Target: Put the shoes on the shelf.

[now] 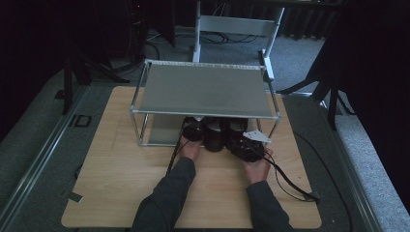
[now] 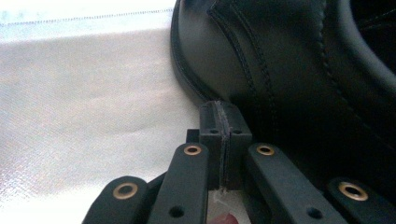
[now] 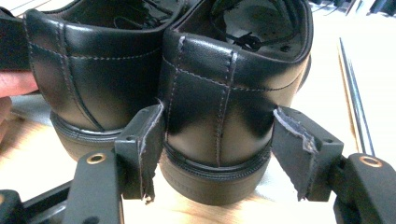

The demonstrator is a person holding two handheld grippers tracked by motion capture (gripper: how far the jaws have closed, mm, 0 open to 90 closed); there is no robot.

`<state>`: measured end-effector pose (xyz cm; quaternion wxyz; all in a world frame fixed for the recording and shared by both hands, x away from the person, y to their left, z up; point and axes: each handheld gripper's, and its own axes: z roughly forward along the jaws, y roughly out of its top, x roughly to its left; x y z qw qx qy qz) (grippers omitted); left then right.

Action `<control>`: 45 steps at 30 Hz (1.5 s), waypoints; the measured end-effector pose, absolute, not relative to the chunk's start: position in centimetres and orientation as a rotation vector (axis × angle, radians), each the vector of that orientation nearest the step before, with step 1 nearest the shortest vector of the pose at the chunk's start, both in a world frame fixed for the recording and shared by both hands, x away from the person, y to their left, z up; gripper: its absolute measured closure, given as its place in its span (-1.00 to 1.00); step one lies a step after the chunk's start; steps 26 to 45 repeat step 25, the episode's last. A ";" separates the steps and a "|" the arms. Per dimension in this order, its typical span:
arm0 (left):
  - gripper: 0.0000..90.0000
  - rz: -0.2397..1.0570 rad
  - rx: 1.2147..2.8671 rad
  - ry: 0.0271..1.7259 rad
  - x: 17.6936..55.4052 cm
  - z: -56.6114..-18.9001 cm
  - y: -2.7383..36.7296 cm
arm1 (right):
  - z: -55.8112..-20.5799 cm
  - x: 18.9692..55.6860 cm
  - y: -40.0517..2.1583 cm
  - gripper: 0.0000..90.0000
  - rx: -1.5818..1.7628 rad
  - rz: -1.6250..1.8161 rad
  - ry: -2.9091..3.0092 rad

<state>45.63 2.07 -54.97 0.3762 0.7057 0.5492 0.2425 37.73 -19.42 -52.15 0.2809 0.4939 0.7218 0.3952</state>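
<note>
Two black leather shoes stand side by side, heels toward me, at the front of the rack's lower shelf (image 1: 162,131). My right gripper (image 3: 219,120) is open, its jaws straddling the heel of the right shoe (image 3: 212,60); the left pad (image 3: 140,149) lies against the heel and the other stands a little off it. The left shoe (image 3: 84,70) sits close beside it. My left gripper (image 2: 220,111) is shut with nothing between its jaws, its tip against the side of the left shoe (image 2: 280,70). From above, the left gripper (image 1: 192,130) and right gripper (image 1: 244,145) flank the shoes (image 1: 213,135).
A metal-framed rack with a grey top shelf (image 1: 203,89) stands at the back of the wooden table (image 1: 121,183), roofing over the shoes. Cables trail from both grippers across the table. A white frame stands on the floor behind.
</note>
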 end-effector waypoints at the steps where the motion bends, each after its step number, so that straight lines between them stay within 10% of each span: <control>1: 0.79 0.606 1.811 1.405 45.5 -54.9 2.4 | -52.2 37.7 -19.7 -0.23 1.334 1.075 1.942; 15: 0.44 0.547 1.933 1.299 40.5 -54.7 5.0 | -51.9 36.2 -22.0 -0.28 1.335 1.053 2.032; 45: 0.40 0.555 1.982 1.230 36.2 -53.7 8.2 | -51.8 34.1 -24.3 -0.29 1.297 0.939 2.115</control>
